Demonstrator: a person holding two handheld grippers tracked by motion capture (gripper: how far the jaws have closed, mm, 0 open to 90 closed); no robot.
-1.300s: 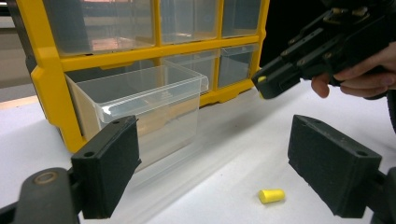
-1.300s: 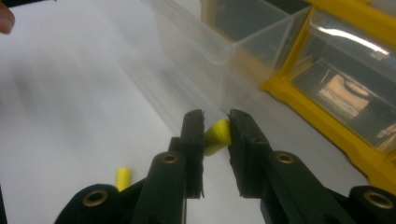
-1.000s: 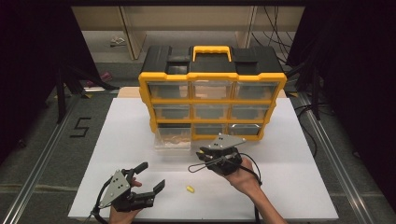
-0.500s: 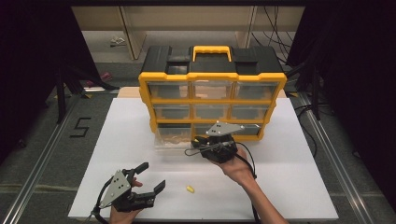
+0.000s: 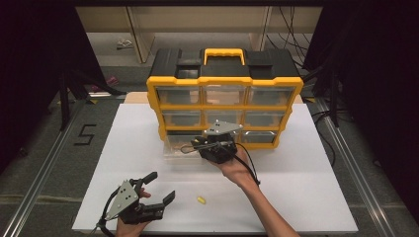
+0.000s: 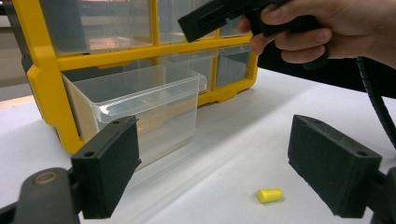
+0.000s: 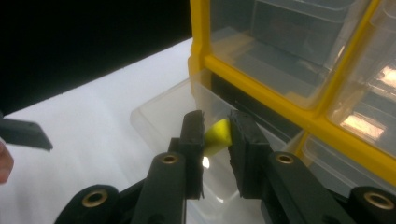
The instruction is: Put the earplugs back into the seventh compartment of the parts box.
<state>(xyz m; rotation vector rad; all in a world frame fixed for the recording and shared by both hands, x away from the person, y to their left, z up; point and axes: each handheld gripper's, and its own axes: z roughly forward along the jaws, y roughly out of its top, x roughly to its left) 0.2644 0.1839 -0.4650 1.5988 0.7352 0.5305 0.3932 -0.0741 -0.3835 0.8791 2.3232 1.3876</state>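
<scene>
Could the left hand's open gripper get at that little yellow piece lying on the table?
Probably yes. The yellow piece lies on bare white table just ahead of the left gripper, whose fingers stand wide apart, and nothing lies between them.

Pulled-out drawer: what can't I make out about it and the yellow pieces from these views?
- Drawer floor: right gripper view, the right gripper with its yellow earplug blocks it; any contents unclear.
- Held earplug's lower end: hidden between the jaws.
- Drawer in high view: right gripper partly covers it.
- Loose yellow earplug: too small there for detail.
</scene>
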